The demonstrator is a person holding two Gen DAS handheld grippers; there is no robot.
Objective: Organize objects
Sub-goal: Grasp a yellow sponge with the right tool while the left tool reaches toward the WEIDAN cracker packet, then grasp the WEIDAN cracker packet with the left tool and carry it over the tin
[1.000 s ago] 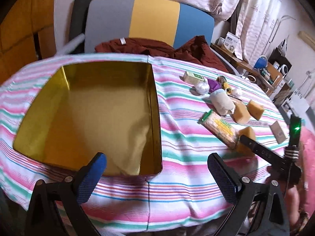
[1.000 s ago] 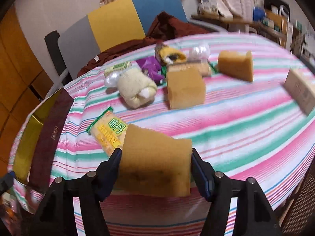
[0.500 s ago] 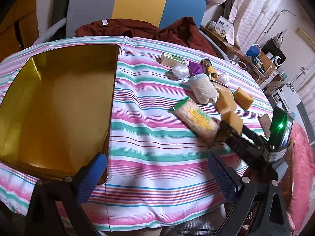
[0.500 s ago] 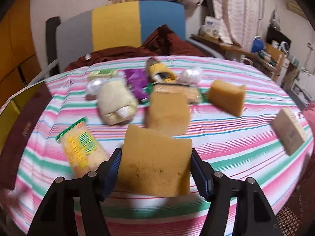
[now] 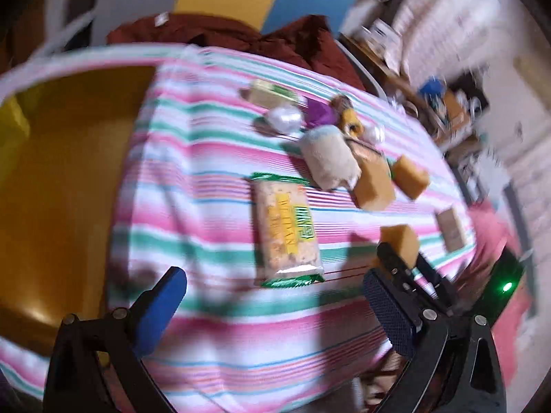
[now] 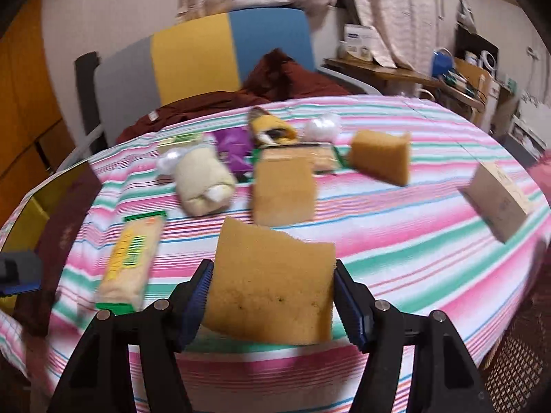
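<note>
My right gripper (image 6: 270, 287) is shut on a yellow-brown sponge (image 6: 272, 285) and holds it above the striped tablecloth; it also shows in the left wrist view (image 5: 401, 239). My left gripper (image 5: 275, 306) is open and empty, above the cloth near a green-edged snack packet (image 5: 286, 230). The gold tray (image 5: 51, 186) lies at the left. Two more sponges (image 6: 284, 189) (image 6: 382, 160), a rolled cream towel (image 6: 203, 180), a purple wrapper (image 6: 234, 146), a yellow item (image 6: 272, 129), white balls (image 6: 323, 125) and a small green box (image 5: 272, 93) lie farther back.
A brown cardboard box (image 6: 496, 201) lies near the table's right edge. A chair with a dark red cloth (image 6: 275, 79) stands behind the table. Cluttered shelves (image 6: 465, 72) stand at the right. The tray's dark wall (image 6: 65, 220) shows at the left.
My left gripper has swung right, from over the tray to over the snack packet. My right gripper still holds the sponge and has turned slightly to the right.
</note>
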